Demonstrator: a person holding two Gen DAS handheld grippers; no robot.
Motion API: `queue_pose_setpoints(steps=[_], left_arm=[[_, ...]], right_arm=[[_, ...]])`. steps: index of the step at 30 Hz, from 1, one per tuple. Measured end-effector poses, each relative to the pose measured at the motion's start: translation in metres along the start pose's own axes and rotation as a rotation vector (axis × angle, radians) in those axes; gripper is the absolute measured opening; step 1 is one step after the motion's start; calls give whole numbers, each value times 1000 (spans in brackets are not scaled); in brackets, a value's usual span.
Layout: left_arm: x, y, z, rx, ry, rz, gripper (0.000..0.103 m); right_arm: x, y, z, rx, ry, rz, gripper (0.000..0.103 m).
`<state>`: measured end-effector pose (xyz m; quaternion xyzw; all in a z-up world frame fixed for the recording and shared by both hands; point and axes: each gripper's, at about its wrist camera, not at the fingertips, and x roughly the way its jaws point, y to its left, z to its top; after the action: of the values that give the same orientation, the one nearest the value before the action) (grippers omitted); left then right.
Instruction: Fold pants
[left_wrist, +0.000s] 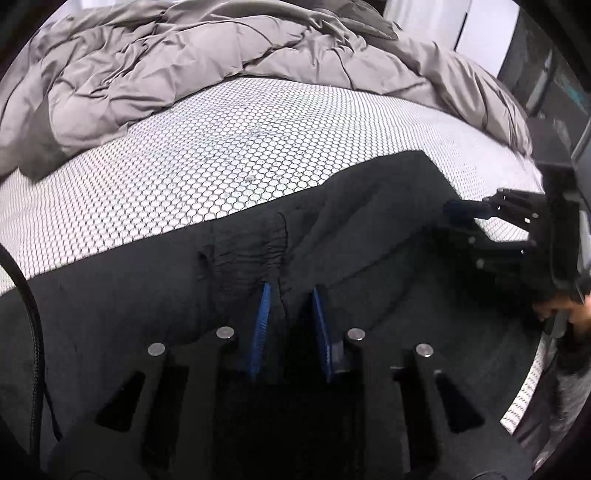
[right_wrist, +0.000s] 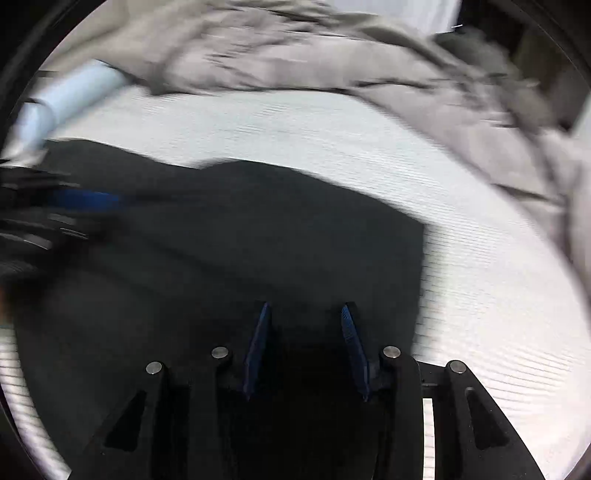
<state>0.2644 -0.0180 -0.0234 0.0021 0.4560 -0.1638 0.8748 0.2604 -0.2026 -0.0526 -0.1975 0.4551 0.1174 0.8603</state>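
Left wrist view, sharp: black pants (left_wrist: 369, 206) spread flat on a white mattress cover (left_wrist: 192, 166) printed with a fine honeycomb of dark hexagons; gathered elastic waistband (left_wrist: 255, 243) puckered just ahead of the left gripper (left_wrist: 291, 295). Blue ribbed pads (left_wrist: 263, 314) parted, a fold of the black cloth rising between them, yet no firm pinch visible, so released. Rumpled grey duvet (left_wrist: 184, 62) heaped along the far side, soft and deeply creased. Braided black cable (left_wrist: 35, 325) curving down the left edge. At the right edge, the right gripper seen side-on over the trouser cloth, one blue pad (left_wrist: 465, 210) showing; a bit of the person's hand (left_wrist: 576, 306) behind it. Right wrist view, smeared by motion: no hexagon print legible, only pale streaks on the cover; waistband not made out. Pants as a matte black sheet with a straight right-hand edge, lying under the right gripper (right_wrist: 306, 310). Blue pads (right_wrist: 351, 332) set wide apart, nothing clamped between them. Left gripper blurred at the left edge. A pale blue cylinder (right_wrist: 70, 96) at upper left, seen only here, next to the grey duvet.
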Motion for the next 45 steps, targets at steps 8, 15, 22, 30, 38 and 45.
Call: queue_pose_setpoints(steps=[8,15,22,30,38,45], left_arm=[[-42,-14,11,-5,-140,29,22],[10,-4,15,-79,-7,7,21],[-34,23,-11,-172,-33,28,20],[-103,51,-58,-334,-210,-18,52],[-42,-62,-64,105,-15,38,52],[-56,-54,-86,149,-19,23,55]], right_arm=[[-36,-3,16,77,-109,124,40],[24,25,35,62,-18,214,40],[8,-20,22,128,-33,-42,41],[-57,4,-16,95,-102,286,68],[-36,44,-26,-49,-36,229,67],[-46,-11,-64,13,-4,105,72]])
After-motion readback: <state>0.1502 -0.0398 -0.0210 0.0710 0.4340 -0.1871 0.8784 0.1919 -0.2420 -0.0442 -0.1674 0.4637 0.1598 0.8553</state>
